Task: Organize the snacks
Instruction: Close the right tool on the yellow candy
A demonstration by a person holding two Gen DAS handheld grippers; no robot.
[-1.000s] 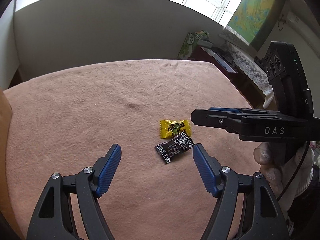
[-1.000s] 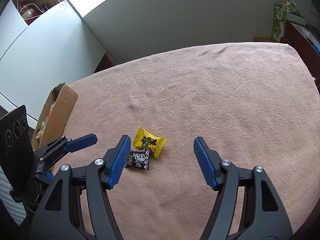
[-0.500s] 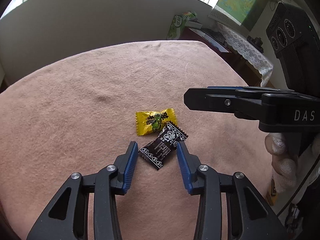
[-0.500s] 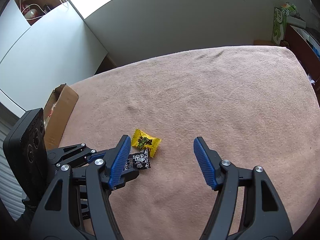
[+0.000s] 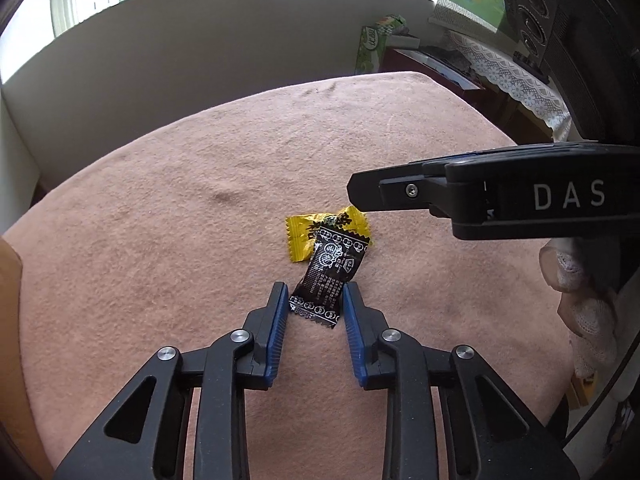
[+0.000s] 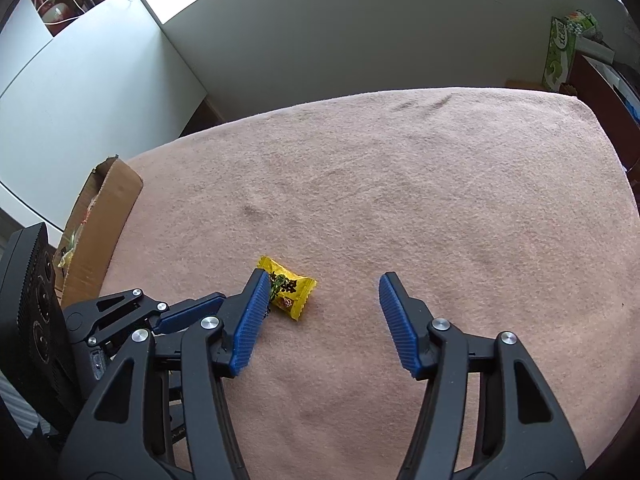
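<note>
a fuzzy matt pink cloth [image 5: 200, 200] lies under glossy crinkled black wrapper [image 5: 326, 280] and yellow wrapper [image 6: 290, 292].

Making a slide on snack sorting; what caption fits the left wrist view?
Left gripper shut on the black printed candy wrapper, which overlaps the yellow candy wrapper on the pink cloth.

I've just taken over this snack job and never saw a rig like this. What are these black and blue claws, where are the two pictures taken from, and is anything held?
There is no robot arm: a person holds a hand-held gripper in each hand, each with a fisheye camera looking along its jaws. In the left wrist view, the left gripper has closed on the black candy wrapper, which partly overlaps the yellow candy on the pink cloth. In the right wrist view, the right gripper stands open, its jaws having just narrowed, with only the yellow candy near one jaw. A cardboard box sits at the cloth's edge.
</note>
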